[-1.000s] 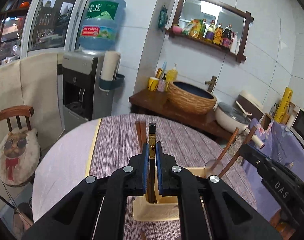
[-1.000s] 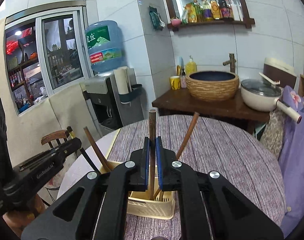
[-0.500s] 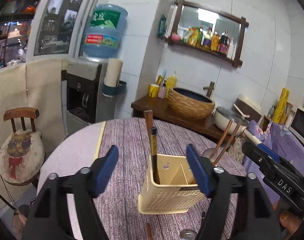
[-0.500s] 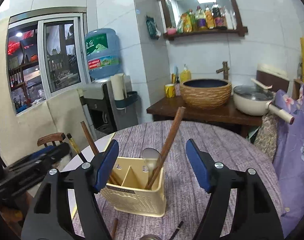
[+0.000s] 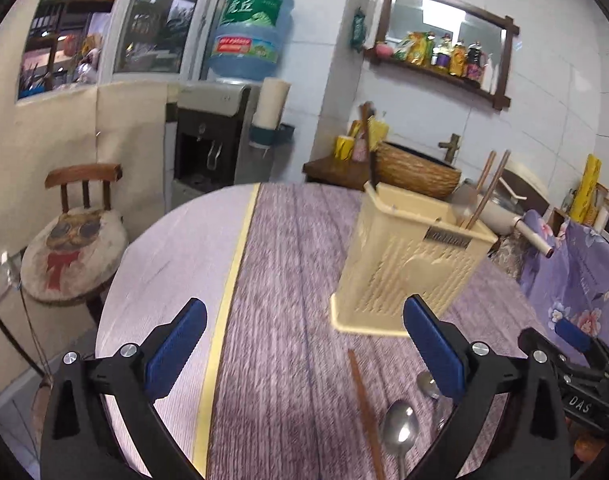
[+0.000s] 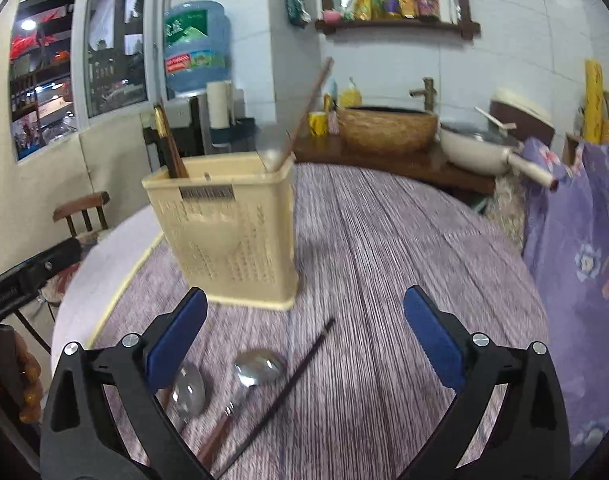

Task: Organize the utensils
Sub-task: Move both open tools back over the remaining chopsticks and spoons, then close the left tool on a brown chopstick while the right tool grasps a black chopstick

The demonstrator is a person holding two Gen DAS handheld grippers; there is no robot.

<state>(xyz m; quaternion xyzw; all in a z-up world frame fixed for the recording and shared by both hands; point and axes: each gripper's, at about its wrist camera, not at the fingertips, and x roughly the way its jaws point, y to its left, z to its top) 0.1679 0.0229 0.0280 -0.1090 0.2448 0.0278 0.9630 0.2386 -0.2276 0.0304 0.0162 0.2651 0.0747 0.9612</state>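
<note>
Left wrist view: left tongs (image 5: 304,346) spread wide, blue pads apart, nothing between them — jaws have just been opening. Below them, the round counter with a purple wood-grain cover (image 5: 288,272) and a pale yellow stripe. Right of centre stands the cream perforated plastic utensil holder (image 5: 408,268), upright, past the right pad. At its far-left corner a dark chopstick with a gold band (image 5: 369,148) sticks up; at its right end a pair of brown wooden chopsticks (image 5: 486,188) lean out to the right. Flat on the counter near the tongs: a brown wooden chopstick (image 5: 364,404), then a shiny metal spoon (image 5: 400,428), with a second metal spoon (image 5: 426,384) partly behind the right pad. Far right edge, the other black tool shows.

Right wrist view: right tongs (image 6: 304,344) likewise fully apart and empty, jaws having just been opening. Holder (image 6: 232,232) stands left of centre, beyond the left pad. Loose on the counter from left: a small metal spoon (image 6: 188,392) beside the left pad, a larger wooden-handled metal spoon (image 6: 256,368), then a thin black chopstick (image 6: 288,376) lying diagonally — all in front of the holder, none touching it.
</note>
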